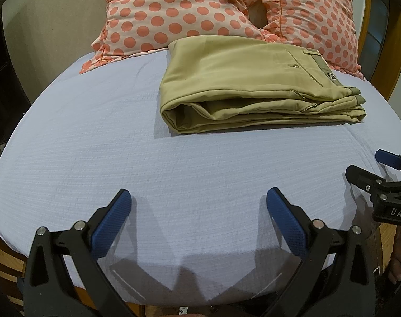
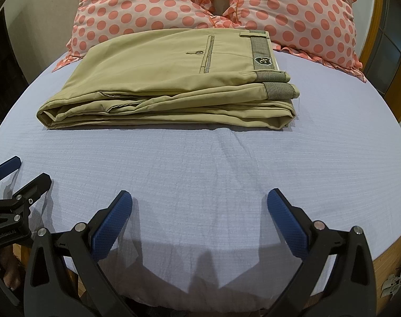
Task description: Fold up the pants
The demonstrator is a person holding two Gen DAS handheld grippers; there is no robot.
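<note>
Folded into a flat stack, pants lying toward the bed's far edge against the pillows, so apparently finished. Left gripper and right gripper both spread wide, empty, back at the near edge, clear of the cloth.

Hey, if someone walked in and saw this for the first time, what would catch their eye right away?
Probably the khaki pants, already folded into a neat stack in the middle of the pale blue sheet. Right behind them, two polka-dot pillows lean at the head of the bed. Near the foot, the left gripper and right gripper both gape open above bare sheet, holding nothing.
</note>
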